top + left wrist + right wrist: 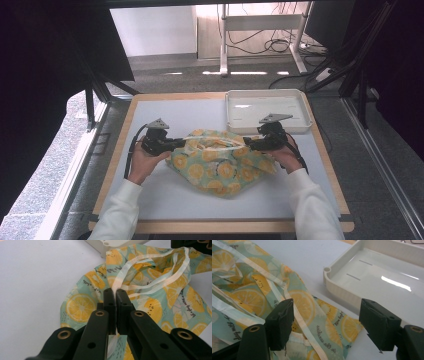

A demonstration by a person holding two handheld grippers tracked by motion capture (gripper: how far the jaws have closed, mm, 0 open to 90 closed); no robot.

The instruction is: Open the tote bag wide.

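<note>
Lemon-print bag (220, 165) lies between both hand-held grippers.

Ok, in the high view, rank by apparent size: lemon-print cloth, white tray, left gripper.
1. lemon-print cloth
2. white tray, only slightly smaller; it lies farther from the camera, so this order is unsure
3. left gripper, clearly smallest

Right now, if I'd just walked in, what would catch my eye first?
A crumpled mint-green cloth printed with yellow lemon slices lies mid-table, pale straps looped across its top. The left gripper has its jaws shut on one pale strap, while the right gripper hangs with jaws open over the cloth's edge. An empty white plastic tray sits behind.
</note>
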